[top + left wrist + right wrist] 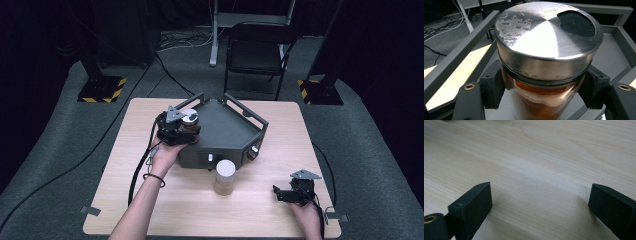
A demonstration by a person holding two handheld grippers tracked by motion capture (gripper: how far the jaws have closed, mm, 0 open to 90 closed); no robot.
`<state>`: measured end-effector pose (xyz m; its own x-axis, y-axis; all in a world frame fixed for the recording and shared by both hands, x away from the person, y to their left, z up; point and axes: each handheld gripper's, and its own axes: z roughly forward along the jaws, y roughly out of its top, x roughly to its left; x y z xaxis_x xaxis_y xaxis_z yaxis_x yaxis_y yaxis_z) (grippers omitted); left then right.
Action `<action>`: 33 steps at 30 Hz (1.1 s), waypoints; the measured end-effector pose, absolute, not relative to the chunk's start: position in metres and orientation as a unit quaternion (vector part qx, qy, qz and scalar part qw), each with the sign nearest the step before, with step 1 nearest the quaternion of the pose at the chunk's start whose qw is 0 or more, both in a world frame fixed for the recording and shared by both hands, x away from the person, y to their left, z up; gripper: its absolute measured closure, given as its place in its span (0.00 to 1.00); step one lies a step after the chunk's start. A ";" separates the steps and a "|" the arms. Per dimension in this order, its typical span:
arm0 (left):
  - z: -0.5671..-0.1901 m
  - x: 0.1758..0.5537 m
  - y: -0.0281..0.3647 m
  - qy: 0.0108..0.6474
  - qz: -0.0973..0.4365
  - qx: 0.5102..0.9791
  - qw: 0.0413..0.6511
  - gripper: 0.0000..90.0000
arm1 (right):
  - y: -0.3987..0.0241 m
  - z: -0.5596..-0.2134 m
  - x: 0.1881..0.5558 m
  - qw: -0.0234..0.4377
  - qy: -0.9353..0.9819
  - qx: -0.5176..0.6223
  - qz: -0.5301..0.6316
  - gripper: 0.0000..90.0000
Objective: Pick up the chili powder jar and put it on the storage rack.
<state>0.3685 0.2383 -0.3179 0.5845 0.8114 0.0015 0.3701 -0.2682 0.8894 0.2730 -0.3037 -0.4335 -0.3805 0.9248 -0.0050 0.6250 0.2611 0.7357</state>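
A glass spice jar (541, 105) with orange powder and a brushed metal lid (544, 37) sits between the pads of my left gripper (544, 90), which is shut on it. In the high view the left gripper (184, 131) holds that jar (189, 120) at the left edge of a dark grey railed tray (227, 127). A second jar (224, 177) with a pale lid and pale contents stands on the wooden table (165, 200) in front of the tray. My right gripper (278, 192) rests low near the table's front right, its jaws (541, 202) open over bare wood.
The tray has raised rails (456, 57) around its sides and knobs on its front face (210, 158). Cables trail off the table's left and right. A black chair (257, 52) and stand bases (102, 89) are on the floor beyond the table.
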 end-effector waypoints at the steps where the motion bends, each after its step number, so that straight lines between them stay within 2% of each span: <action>1: -0.318 0.369 0.238 0.389 0.237 0.761 0.461 0.35 | -0.304 -0.433 0.273 0.225 0.761 0.509 0.332 0.05; 13: -0.319 0.373 0.240 0.392 0.230 0.763 0.460 0.34 | -0.304 -0.433 0.273 0.225 0.762 0.509 0.332 0.05; 22: -0.317 0.369 0.242 0.395 0.234 0.765 0.453 0.20 | -0.304 -0.433 0.273 0.225 0.762 0.509 0.332 0.05; 33: -0.329 0.357 0.269 0.396 0.221 0.763 0.461 0.19 | -0.304 -0.433 0.273 0.225 0.762 0.509 0.332 0.05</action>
